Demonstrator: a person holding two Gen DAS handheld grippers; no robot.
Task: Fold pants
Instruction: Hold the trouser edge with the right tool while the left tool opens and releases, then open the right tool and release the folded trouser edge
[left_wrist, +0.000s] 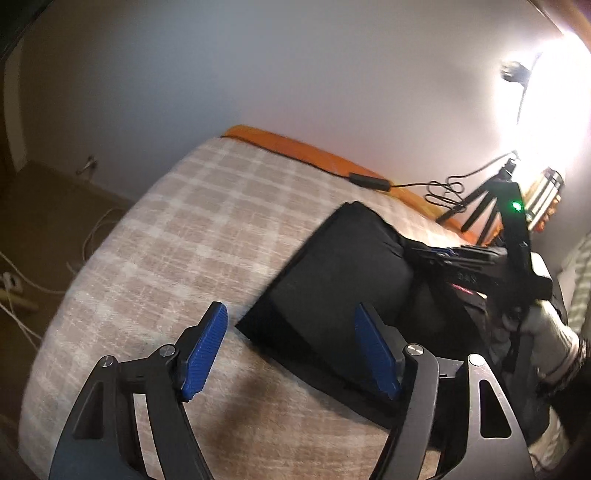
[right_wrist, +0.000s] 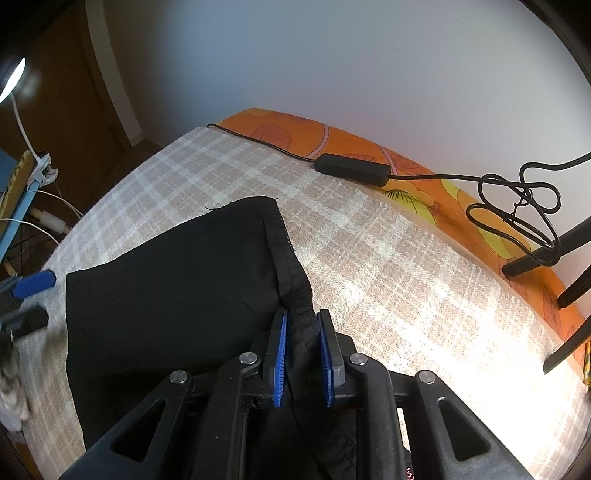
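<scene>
Black pants (left_wrist: 340, 273) lie folded on a beige checked blanket (left_wrist: 177, 229) on a bed. My left gripper (left_wrist: 290, 310) is open, its blue pads wide apart over the near left corner of the pants, and nothing is pressed between them. In the right wrist view the pants (right_wrist: 177, 277) spread to the left, and my right gripper (right_wrist: 303, 317) is shut on their hemmed right edge, a fold of black cloth pinched between the blue pads. The right gripper's body (left_wrist: 480, 266) and a gloved hand (left_wrist: 550, 325) show beyond the pants.
A black power adapter (right_wrist: 351, 168) with a looped cable (right_wrist: 517, 199) lies on the orange sheet (right_wrist: 406, 162) along the wall. Tripod legs (right_wrist: 546, 254) stand at the right. The bed's edge drops off at the left, with cables on the floor (left_wrist: 22, 288).
</scene>
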